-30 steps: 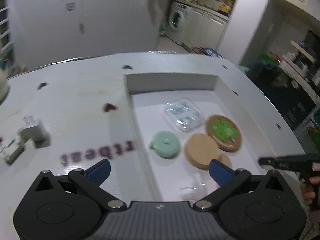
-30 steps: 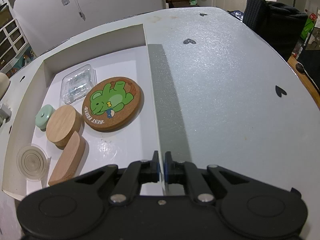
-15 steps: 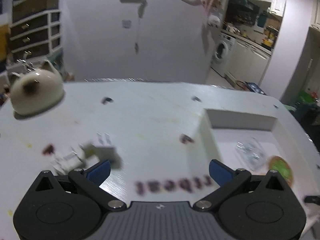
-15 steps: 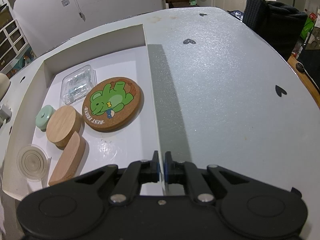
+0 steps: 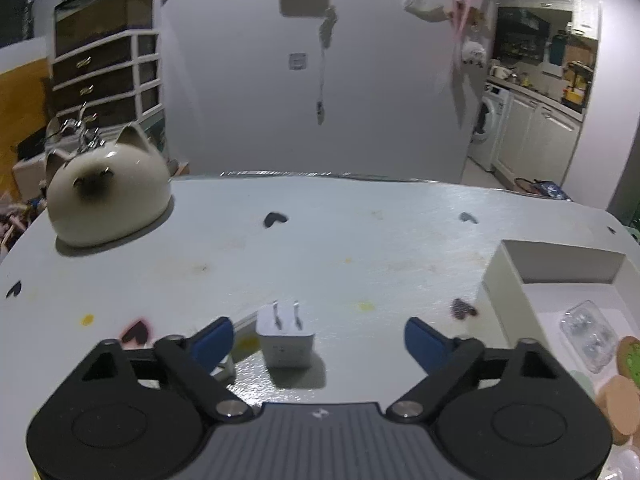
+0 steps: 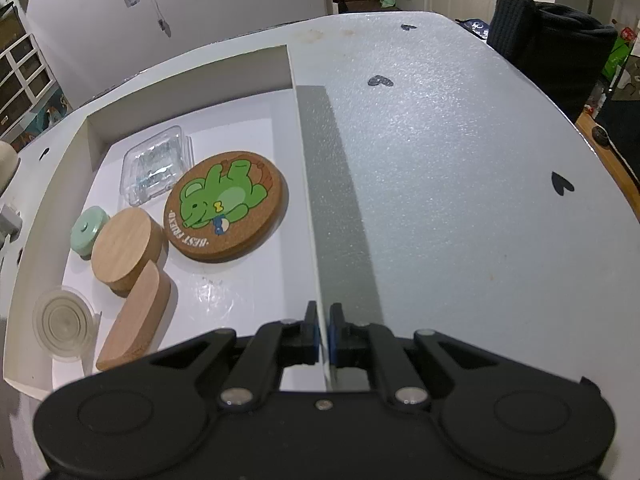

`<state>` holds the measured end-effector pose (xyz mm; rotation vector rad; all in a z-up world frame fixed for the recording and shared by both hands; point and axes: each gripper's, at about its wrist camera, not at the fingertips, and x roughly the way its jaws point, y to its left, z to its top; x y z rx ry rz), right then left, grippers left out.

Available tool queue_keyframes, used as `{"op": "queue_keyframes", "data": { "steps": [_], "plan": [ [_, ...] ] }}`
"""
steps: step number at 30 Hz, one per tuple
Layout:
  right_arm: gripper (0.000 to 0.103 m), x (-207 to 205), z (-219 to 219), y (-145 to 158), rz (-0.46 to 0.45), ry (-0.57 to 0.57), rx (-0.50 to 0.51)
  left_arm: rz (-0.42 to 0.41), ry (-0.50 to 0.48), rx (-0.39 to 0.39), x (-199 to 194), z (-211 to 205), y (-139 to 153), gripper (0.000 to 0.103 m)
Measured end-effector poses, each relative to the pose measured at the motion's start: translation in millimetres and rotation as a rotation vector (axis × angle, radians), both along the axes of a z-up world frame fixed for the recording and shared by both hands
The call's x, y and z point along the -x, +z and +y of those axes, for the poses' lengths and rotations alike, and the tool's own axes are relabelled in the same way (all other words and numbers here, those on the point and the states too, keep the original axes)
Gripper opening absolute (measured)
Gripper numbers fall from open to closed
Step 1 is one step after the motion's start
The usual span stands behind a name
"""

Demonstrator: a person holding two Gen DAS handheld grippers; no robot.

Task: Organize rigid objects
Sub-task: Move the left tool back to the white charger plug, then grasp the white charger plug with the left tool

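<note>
My left gripper is open over the white table, and a white plug adapter lies between its fingers, prongs pointing away. My right gripper is shut on the right wall of the white box. Inside the box lie a cork coaster with a green bear, a round wooden disc, a half-round wooden piece, a mint green knob, a clear plastic case and a clear round lid. The box also shows at the right of the left wrist view.
A cream cat-shaped kettle stands at the table's far left. A second grey adapter is partly hidden behind my left finger. Dark heart stickers dot the table. A black chair back stands past the table's right edge.
My left gripper has swung left from above the box to the open table and now straddles the white plug adapter. The right gripper has stayed shut on the box wall.
</note>
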<state>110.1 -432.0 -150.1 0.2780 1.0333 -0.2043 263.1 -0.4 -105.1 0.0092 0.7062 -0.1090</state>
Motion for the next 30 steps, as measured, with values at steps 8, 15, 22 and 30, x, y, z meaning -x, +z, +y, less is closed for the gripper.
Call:
{"op": "queue_keyframes", "data": {
  "steps": [8, 15, 22, 30],
  "plan": [
    [0.005, -2.0, 1.6, -0.1, 0.006, -0.003, 0.005, 0.054, 0.079, 0.042, -13.3, 11.1, -16.4, 0.068],
    [0.006, -2.4, 2.6, -0.4, 0.009, -0.008, 0.009, 0.048, 0.077, 0.017, -26.2, 1.8, -17.2, 0.051],
    [0.006, -2.5, 2.7, -0.5, 0.009, -0.014, 0.009, 0.066, 0.087, -0.007, -33.4, 0.2, -19.5, 0.038],
    [0.006, -2.3, 2.2, -0.4, 0.010, -0.014, 0.007, 0.075, 0.082, 0.011, -25.2, 1.5, -17.1, 0.038]
  ]
}}
